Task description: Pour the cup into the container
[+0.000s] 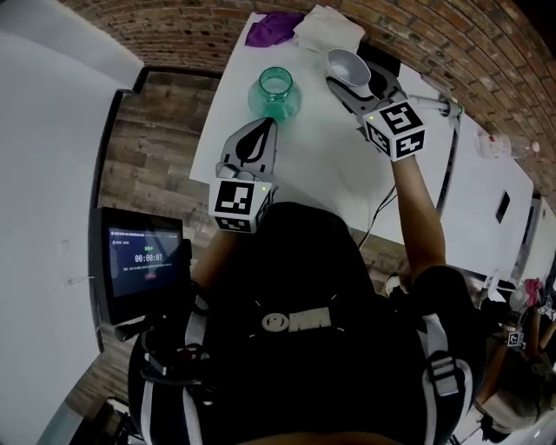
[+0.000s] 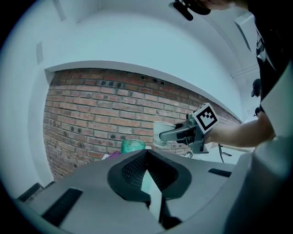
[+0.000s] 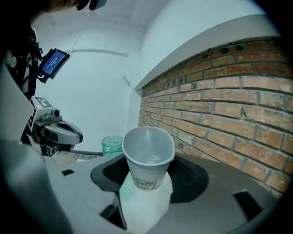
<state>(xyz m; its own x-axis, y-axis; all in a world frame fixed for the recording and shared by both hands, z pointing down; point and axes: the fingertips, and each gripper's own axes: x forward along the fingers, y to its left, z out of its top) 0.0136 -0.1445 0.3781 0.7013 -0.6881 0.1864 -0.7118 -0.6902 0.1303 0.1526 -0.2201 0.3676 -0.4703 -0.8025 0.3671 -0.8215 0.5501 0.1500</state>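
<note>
My right gripper [image 1: 347, 76] is shut on a white paper cup [image 1: 350, 67], squeezed to an oval and held upright above the far side of the white table [image 1: 304, 165]. In the right gripper view the cup [image 3: 147, 155] stands between the jaws, and only a small glint shows at its bottom. A green glass jar [image 1: 275, 94], its mouth open, stands on the table to the left of the cup and also shows in the right gripper view [image 3: 111, 145]. My left gripper [image 1: 252, 146] hovers just short of the jar [image 2: 132, 146], jaws shut on nothing.
A purple cloth [image 1: 271, 28] and a white cloth [image 1: 327, 26] lie at the table's far edge by the brick wall. A screen [image 1: 143, 259] stands low at the left. A second white table [image 1: 495, 191] adjoins on the right.
</note>
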